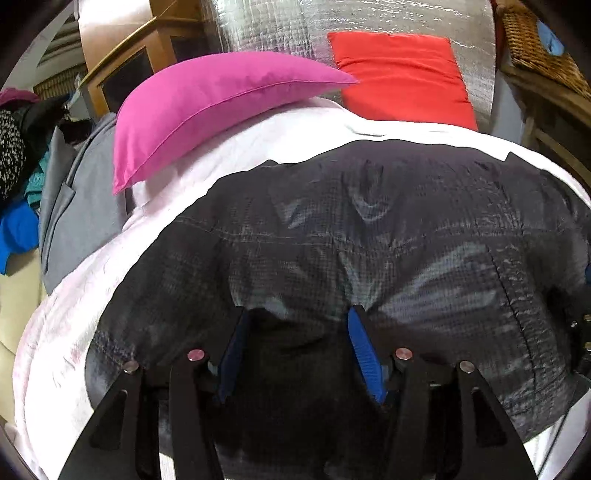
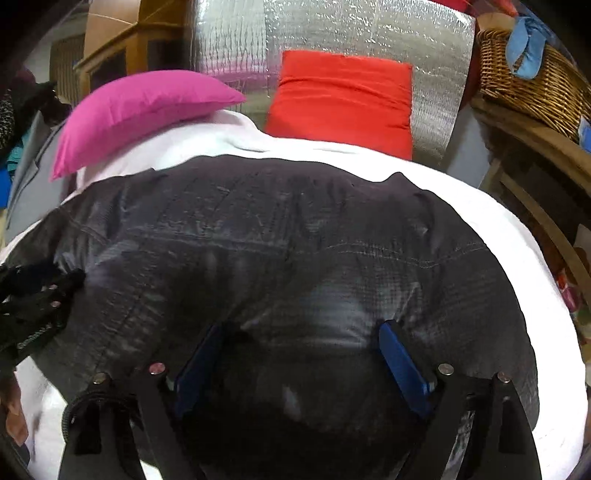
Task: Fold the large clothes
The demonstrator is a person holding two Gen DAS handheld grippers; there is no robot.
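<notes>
A large dark grey jacket (image 1: 369, 221) (image 2: 277, 229) of shiny gridded cloth lies spread on a white sheet (image 1: 74, 314) (image 2: 517, 258). My left gripper (image 1: 298, 314) points down at its near part. Dark cloth bunches between the blue pads (image 1: 364, 350), and creases fan out from them. My right gripper (image 2: 303, 326) stands wide over the jacket's near right part. A bulge of cloth lies between its blue pads (image 2: 402, 365), which do not pinch it. The left tool's black frame (image 2: 37, 295) shows at the jacket's left edge.
A pink pillow (image 1: 207, 107) and a red pillow (image 1: 399, 74) lie at the far end, against a silver foil wall (image 1: 277, 29). A grey garment (image 1: 81, 206) and a clothes pile (image 1: 18, 184) lie left. A wicker basket (image 2: 532, 88) stands on a wooden rack at the right.
</notes>
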